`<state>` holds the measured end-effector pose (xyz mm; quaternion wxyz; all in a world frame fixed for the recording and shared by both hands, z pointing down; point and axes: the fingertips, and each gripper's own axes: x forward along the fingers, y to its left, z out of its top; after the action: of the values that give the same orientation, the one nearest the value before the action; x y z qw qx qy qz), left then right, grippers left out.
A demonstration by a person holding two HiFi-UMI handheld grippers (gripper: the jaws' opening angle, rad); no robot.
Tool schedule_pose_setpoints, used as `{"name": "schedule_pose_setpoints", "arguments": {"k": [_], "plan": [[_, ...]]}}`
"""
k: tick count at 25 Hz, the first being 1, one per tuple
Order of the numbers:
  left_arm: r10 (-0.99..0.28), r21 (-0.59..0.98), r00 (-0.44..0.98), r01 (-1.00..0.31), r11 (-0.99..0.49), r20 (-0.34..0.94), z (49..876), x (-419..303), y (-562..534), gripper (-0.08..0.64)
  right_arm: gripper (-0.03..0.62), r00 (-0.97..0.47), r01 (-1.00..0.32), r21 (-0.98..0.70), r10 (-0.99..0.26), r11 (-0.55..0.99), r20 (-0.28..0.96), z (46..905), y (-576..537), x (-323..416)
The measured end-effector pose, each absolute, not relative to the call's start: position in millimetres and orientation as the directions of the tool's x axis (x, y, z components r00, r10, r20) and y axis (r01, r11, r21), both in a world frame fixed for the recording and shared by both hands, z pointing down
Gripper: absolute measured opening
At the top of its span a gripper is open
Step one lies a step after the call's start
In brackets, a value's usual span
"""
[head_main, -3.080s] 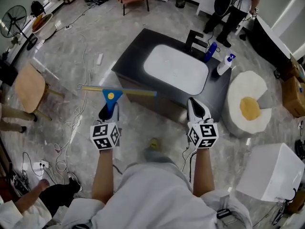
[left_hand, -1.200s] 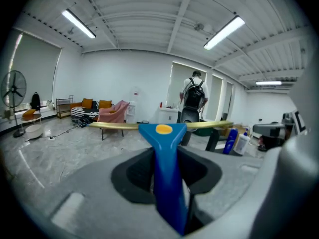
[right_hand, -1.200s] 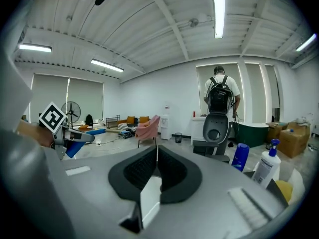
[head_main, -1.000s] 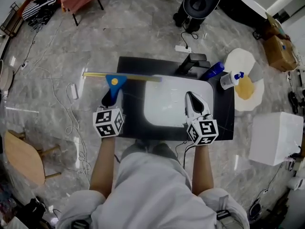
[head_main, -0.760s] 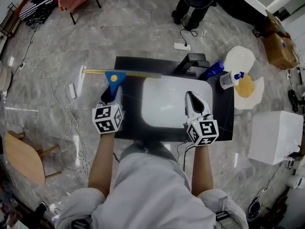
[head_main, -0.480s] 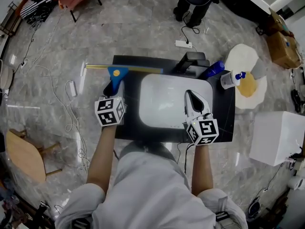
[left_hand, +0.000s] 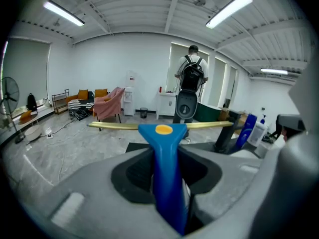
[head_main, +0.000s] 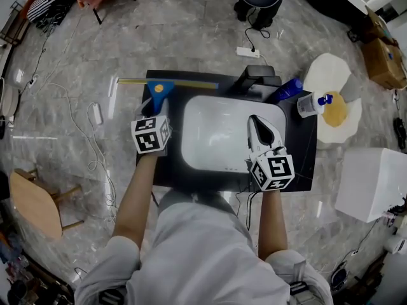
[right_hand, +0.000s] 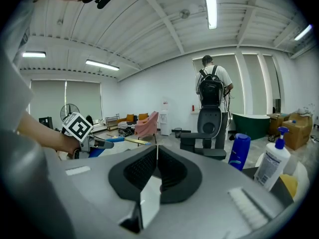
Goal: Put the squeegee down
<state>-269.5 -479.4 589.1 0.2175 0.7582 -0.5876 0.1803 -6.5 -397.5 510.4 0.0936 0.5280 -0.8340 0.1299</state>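
Observation:
The squeegee has a blue handle (head_main: 157, 94) and a long brass blade (head_main: 166, 82). In the head view it hangs over the far left corner of the black counter (head_main: 168, 170), blade level and crosswise. My left gripper (head_main: 153, 110) is shut on the blue handle (left_hand: 167, 173), which fills the gap between its jaws; the blade (left_hand: 114, 126) crosses ahead of them. My right gripper (head_main: 257, 122) hovers over the right side of the white basin (head_main: 216, 135), its jaws (right_hand: 156, 156) shut with nothing between them. The right gripper view shows the squeegee (right_hand: 119, 140) at far left.
A black faucet (head_main: 254, 76) stands behind the basin. A blue bottle (head_main: 290, 88) and a white spray bottle (head_main: 311, 104) sit at the counter's back right. A round white and yellow pad (head_main: 336, 107), a white box (head_main: 375, 183) and cables (head_main: 95, 116) lie on the floor. A person (left_hand: 188, 91) stands beyond.
My left gripper has carried the squeegee forward and lower, from beside the basin's left rim to above the counter's far left corner. The right gripper edged forward over the basin.

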Motion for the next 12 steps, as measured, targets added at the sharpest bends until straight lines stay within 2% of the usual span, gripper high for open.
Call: {"name": "schedule_pose_setpoints", "arguments": {"k": [12], "plan": [[-0.75,0.102,0.232,-0.971,-0.215,0.62,645.8,-251.4,-498.8,0.132,0.009,-0.446,-0.895,-0.126,-0.835,0.429,0.321,533.1,-410.0,-2.3]]}}
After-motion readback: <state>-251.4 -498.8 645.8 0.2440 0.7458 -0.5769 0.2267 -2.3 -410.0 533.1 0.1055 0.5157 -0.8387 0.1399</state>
